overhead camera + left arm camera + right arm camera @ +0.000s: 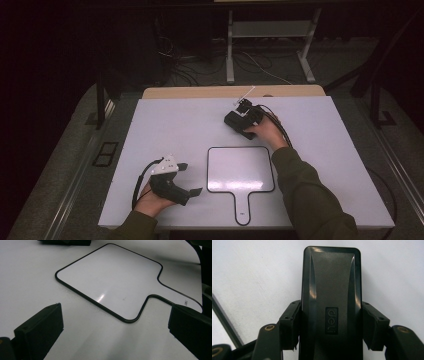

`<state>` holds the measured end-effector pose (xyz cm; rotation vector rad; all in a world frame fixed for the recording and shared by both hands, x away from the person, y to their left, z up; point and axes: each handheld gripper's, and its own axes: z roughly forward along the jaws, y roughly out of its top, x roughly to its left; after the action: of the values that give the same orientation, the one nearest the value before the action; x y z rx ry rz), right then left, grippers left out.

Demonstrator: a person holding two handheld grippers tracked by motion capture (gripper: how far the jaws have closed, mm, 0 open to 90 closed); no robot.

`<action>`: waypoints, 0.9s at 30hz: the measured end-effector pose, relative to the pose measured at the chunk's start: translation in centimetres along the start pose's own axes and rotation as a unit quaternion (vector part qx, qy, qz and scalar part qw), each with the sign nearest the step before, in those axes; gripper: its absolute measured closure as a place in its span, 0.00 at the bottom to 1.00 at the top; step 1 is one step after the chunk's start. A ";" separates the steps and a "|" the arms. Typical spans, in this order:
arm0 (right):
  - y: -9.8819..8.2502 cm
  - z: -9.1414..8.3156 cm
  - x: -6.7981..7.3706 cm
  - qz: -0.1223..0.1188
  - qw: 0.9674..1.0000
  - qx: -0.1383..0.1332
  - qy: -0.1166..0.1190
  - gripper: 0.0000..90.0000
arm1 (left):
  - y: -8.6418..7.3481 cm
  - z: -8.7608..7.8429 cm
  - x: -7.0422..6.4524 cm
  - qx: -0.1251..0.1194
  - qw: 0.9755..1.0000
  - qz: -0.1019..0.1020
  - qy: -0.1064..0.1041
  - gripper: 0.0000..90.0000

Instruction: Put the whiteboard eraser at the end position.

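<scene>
Right gripper (331, 340) jaws pinching black eraser (331, 290) by its sides, far on desk (165, 125), beyond whiteboard (240, 170); left gripper (190, 178) jaws spread, idle. Risk: smooth sides, shallow grip, could slip out

Left gripper (115, 330) with jaws wide apart, one black jaw at lower left, the other at lower right, nothing between them but bare table (30, 277). Whiteboard (110, 280) lies flat on the white table just ahead, black rim, rounded corners. Its handle (175, 293) runs to the right jaw, small print near the end. Glare spot on the board. Dark object at top edge, unclear.
</scene>
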<state>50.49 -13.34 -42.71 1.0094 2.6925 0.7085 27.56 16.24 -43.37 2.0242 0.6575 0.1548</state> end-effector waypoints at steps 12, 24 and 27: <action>-0.2 -0.3 -0.2 0.024 0.999 -0.020 0.012 0.42 | 0.0 0.1 0.1 0.000 1.000 0.000 0.002 0.00; -0.1 -2.3 -0.3 0.039 0.997 -0.062 0.026 0.33 | 0.0 0.2 0.2 0.001 1.000 -0.004 0.002 0.00; -0.2 -2.9 -0.3 0.038 0.996 -0.077 0.033 0.32 | 0.1 0.3 0.3 0.000 1.000 -0.003 0.003 0.00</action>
<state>49.65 -14.75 -40.24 1.0716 2.6168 0.9636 27.93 16.15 -43.48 2.0227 0.6685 0.1577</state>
